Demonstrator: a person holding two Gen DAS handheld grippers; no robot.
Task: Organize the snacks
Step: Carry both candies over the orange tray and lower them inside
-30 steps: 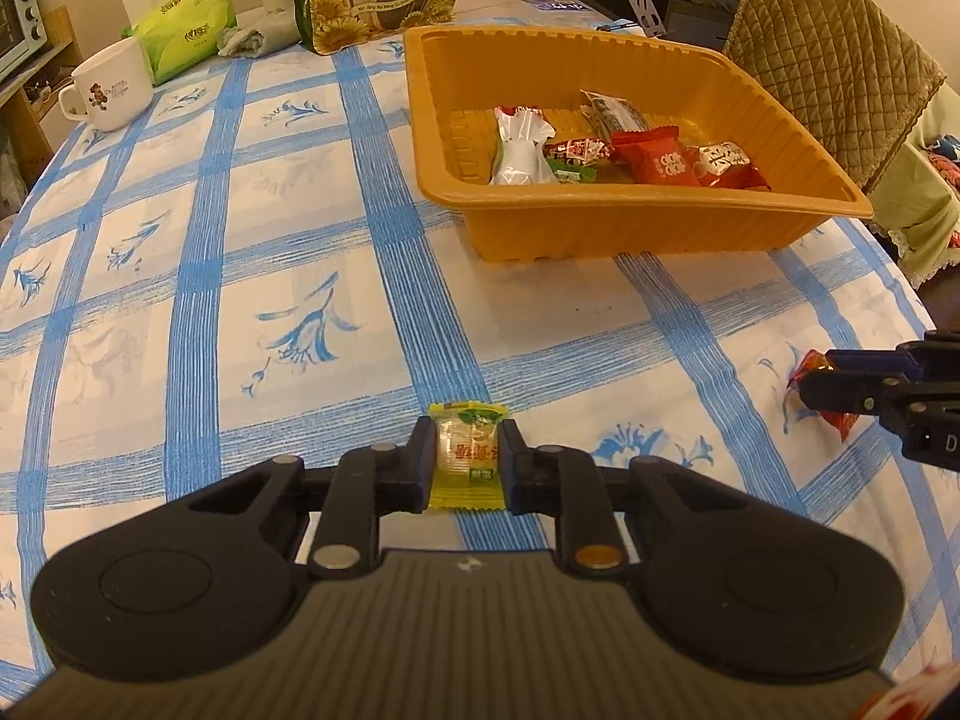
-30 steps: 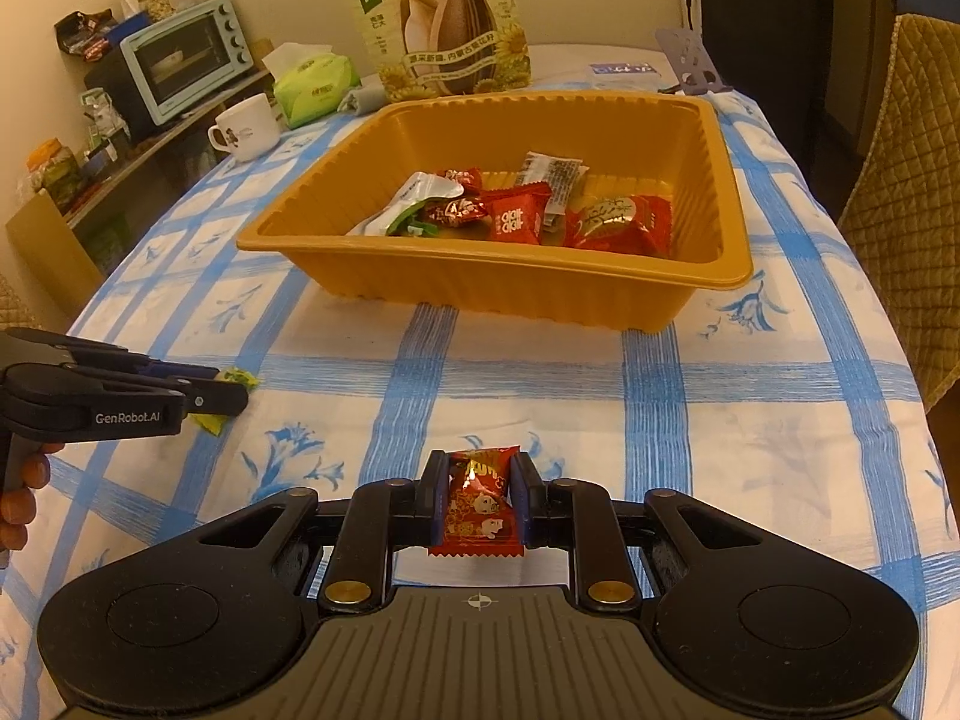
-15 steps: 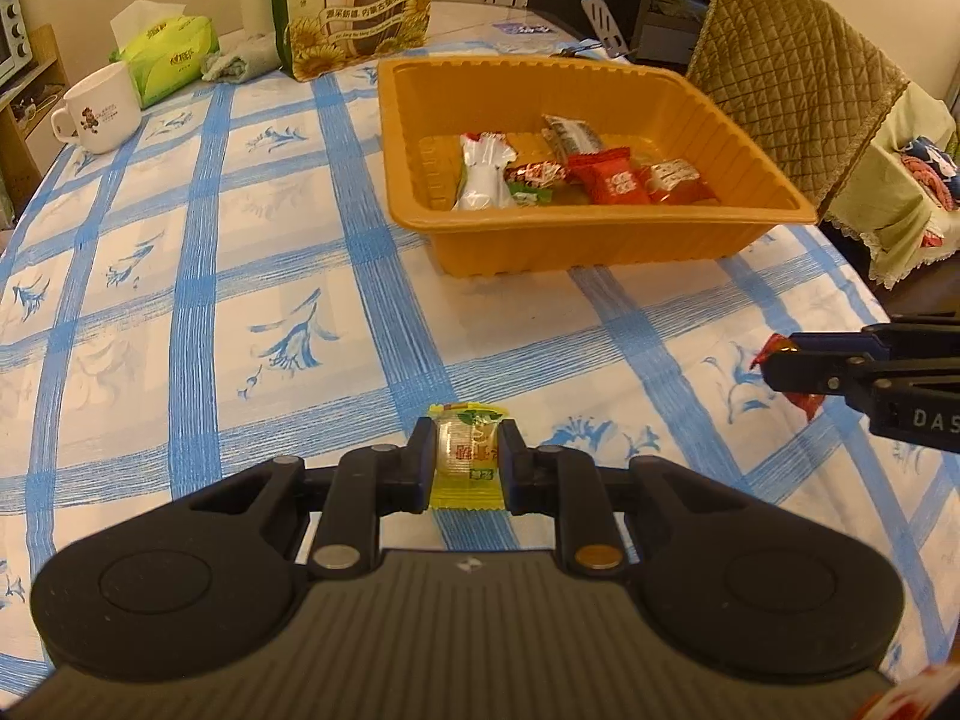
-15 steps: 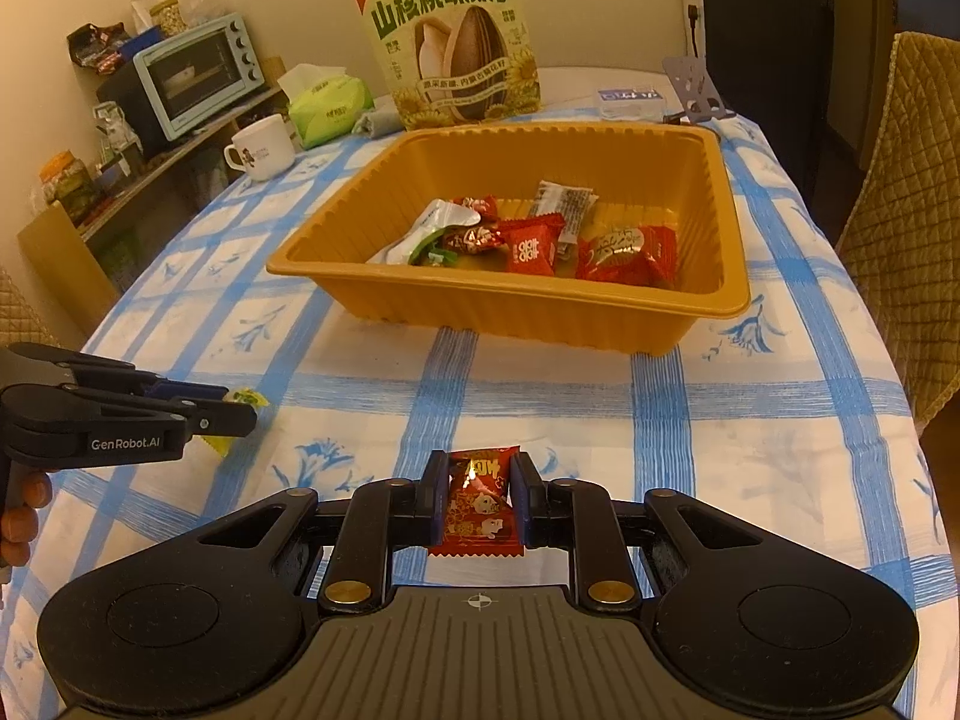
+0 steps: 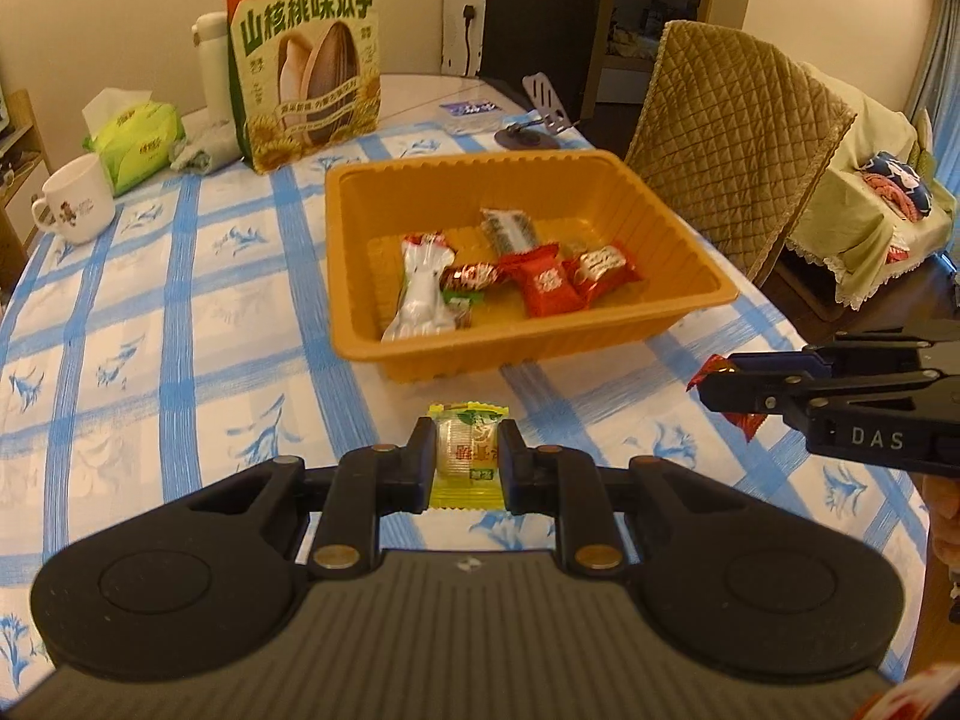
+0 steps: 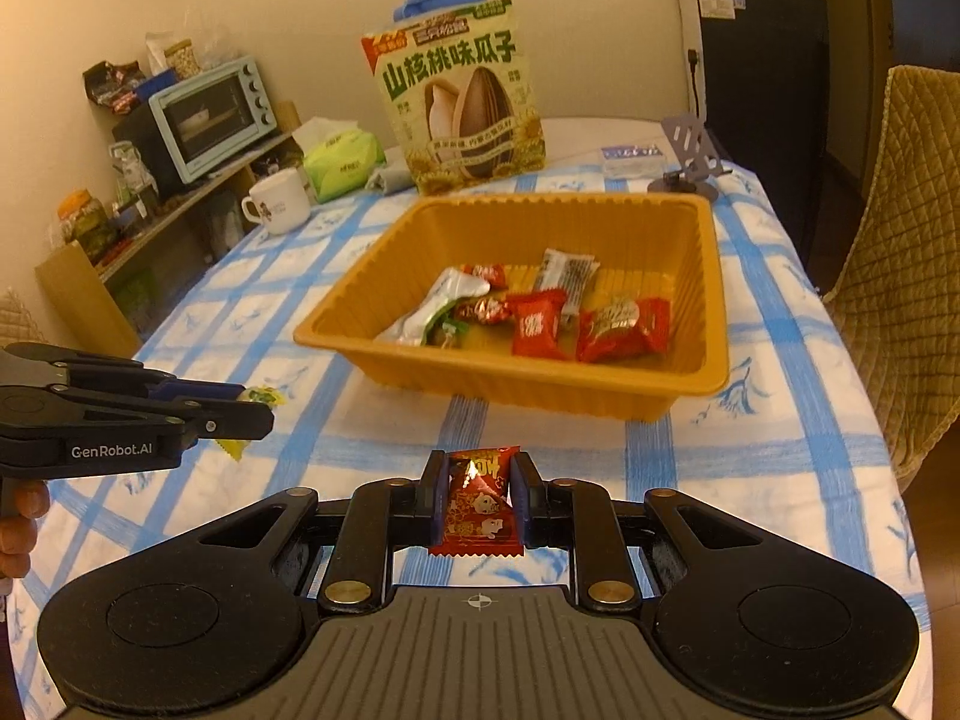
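Note:
My left gripper is shut on a yellow wrapped candy and holds it above the table, short of the orange tray. My right gripper is shut on a red wrapped snack, also in front of the tray. The tray holds several wrapped snacks, among them a white packet and red packets. Each gripper shows in the other's view: the right one with its red snack, the left one with its yellow candy.
A blue-checked tablecloth covers the table. A big sunflower-seed bag, a tissue pack, a white mug and a phone stand sit behind the tray. A quilted chair stands at the right, a toaster oven on a shelf at the left.
Both grippers have risen and tilted up while still holding their snacks. The tray now looks farther away and more of the room shows.

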